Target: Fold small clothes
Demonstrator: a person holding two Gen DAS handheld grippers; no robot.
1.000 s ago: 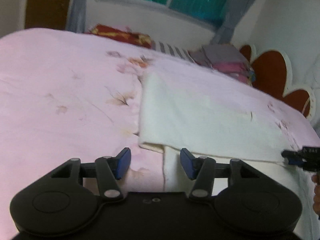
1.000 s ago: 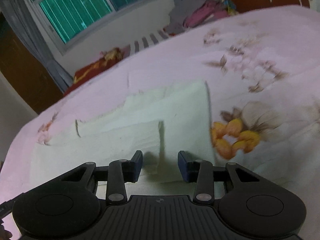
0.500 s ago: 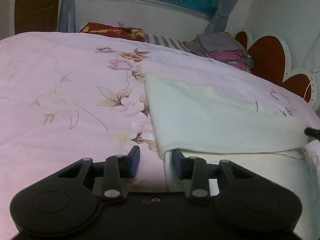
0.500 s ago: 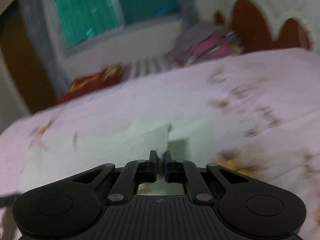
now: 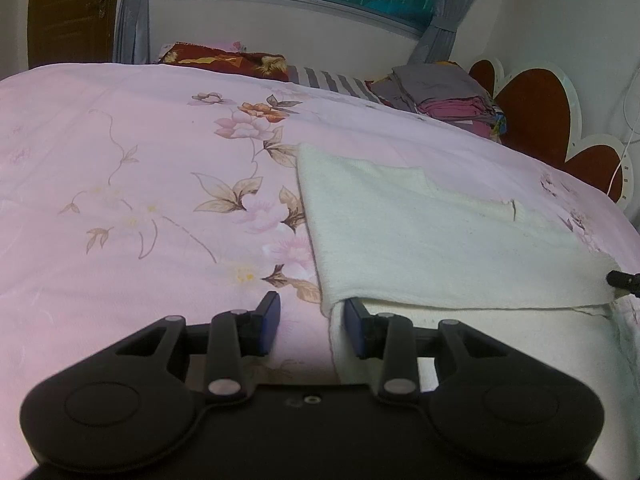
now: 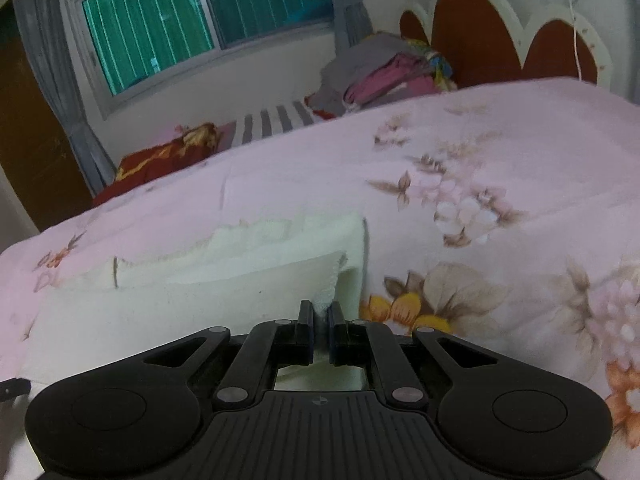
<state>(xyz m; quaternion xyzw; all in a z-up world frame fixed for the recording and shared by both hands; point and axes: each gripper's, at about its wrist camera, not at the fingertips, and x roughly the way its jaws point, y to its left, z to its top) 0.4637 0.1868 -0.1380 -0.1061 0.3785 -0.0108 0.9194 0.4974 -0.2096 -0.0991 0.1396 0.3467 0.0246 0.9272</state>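
A cream-white knit garment (image 5: pixel 440 248) lies folded on the pink floral bedspread (image 5: pixel 120 200). My left gripper (image 5: pixel 312 328) is open, low over the bed, with the garment's near left folded corner just above the gap between its blue pads. In the right wrist view the same garment (image 6: pixel 180 304) lies to the left, and my right gripper (image 6: pixel 319 330) is shut on its near right corner, which stands up from between the pads. The right gripper's tip (image 5: pixel 622 280) shows at the left wrist view's right edge.
A stack of folded grey and pink clothes (image 5: pixel 444 94) sits at the far side of the bed by the red heart-shaped headboard (image 5: pixel 536 120). A red patterned pillow (image 5: pixel 224 60) and a striped cloth (image 5: pixel 332 80) lie under the window.
My right gripper closed on the garment's right corner and lifted it slightly. My left gripper moved in toward the left corner, its fingers narrowing then opening a little.
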